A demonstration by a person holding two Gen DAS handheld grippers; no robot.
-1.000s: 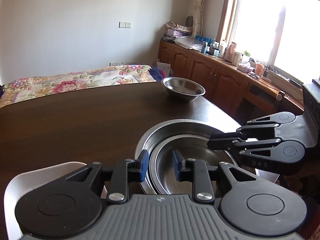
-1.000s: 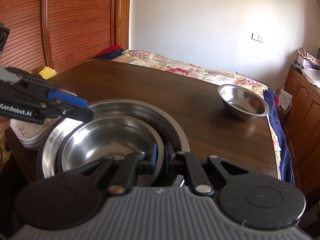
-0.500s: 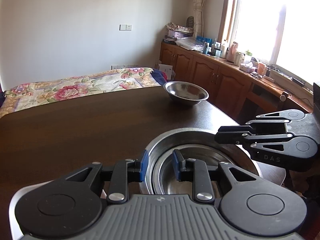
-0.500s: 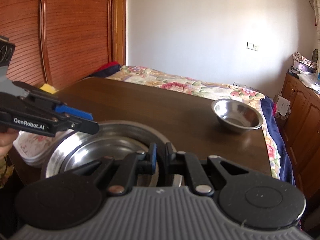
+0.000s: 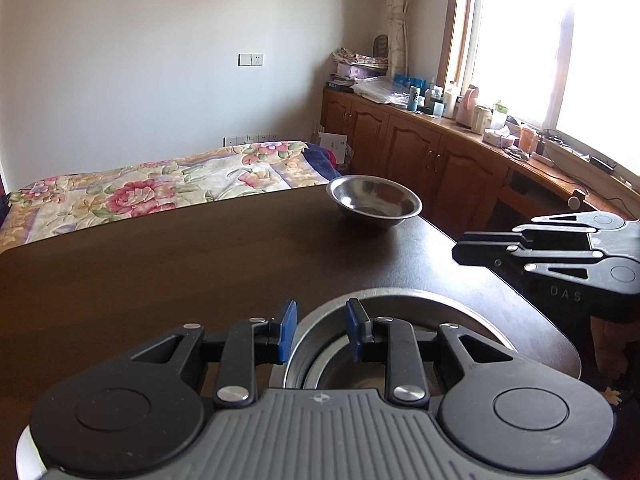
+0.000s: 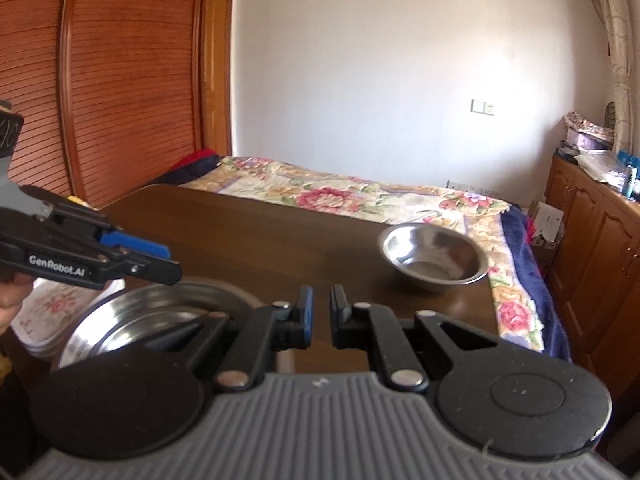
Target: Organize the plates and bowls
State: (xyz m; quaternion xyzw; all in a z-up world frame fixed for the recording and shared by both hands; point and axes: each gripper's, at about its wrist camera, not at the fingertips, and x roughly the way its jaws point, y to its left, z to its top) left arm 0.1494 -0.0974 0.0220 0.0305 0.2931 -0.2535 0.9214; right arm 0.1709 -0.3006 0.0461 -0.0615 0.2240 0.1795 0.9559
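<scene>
A large steel bowl point(image 5: 404, 298) with a smaller steel bowl nested inside sits at the near edge of the dark wooden table point(image 5: 160, 264). In the right wrist view this stack point(image 6: 160, 304) is at the lower left. My left gripper point(image 5: 320, 330) hovers open over the stack's left rim, gripping nothing, and shows as a black tip point(image 6: 172, 270) from the right. My right gripper point(image 6: 321, 314) hangs to the right of the stack, its blue pads a narrow gap apart with only table between them. A single steel bowl point(image 5: 374, 200) point(image 6: 434, 256) stands at the far right corner.
A white floral plate point(image 6: 48, 316) lies left of the stack, near a person's hand point(image 6: 8, 304). Behind the table is a bed with a floral cover point(image 6: 340, 196). Wooden cabinets point(image 5: 420, 152) run along the right wall under a window.
Both grippers have lifted up and back from the stacked bowls. The stack now sits lower in both views. The right gripper has drawn off to the stack's right.
</scene>
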